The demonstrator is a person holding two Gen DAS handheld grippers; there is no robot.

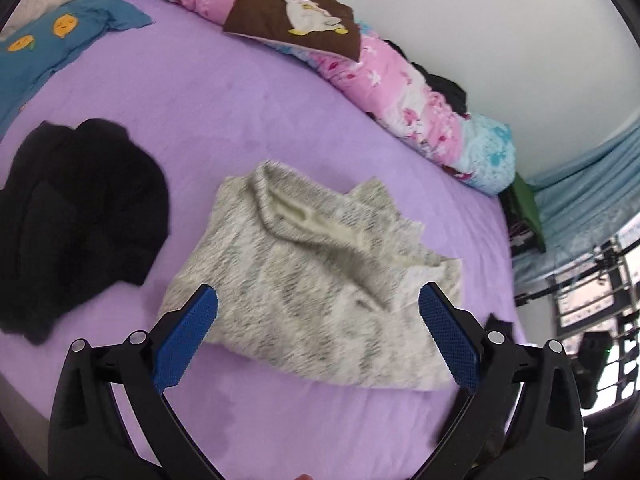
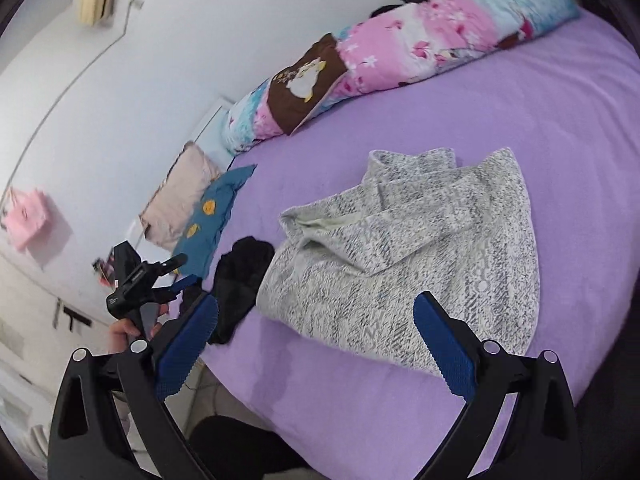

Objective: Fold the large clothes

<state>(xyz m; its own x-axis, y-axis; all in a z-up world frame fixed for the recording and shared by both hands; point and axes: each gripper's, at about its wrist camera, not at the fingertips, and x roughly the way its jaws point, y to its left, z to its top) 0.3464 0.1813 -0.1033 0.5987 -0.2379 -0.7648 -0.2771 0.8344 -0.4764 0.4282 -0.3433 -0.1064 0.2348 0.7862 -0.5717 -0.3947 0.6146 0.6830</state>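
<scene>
Blue-padded fingers of the left gripper (image 1: 318,308) stood wide apart nearest the lens, clamped on nothing, hovering just above the near edge of the sweater. Beneath everything spread the purple bed (image 1: 248,120), the largest thing in view, with bare sheet open in front of the sweater, behind it up to the quilt, and off to its right side. Along the far edge, against the white wall (image 2: 120,92), lay a rolled pink and blue quilt (image 1: 400,80) with a brown cushion (image 1: 296,12) resting on it.

Near the middle of the bed lay the grey sweater (image 1: 304,280), partly folded and rumpled, its pale lining showing at an opening. Well to its left sat a heap of black clothes (image 1: 80,216), apart from it in the left view. A blue garment (image 1: 48,44) with yellow prints lay at the bed's far left corner.

From the right wrist view, the right gripper (image 2: 316,312) also hung open and empty over the sweater's near hem. A hand (image 2: 124,332) held the left tool off the bed's left edge, though blur made its grip hard to read.
</scene>
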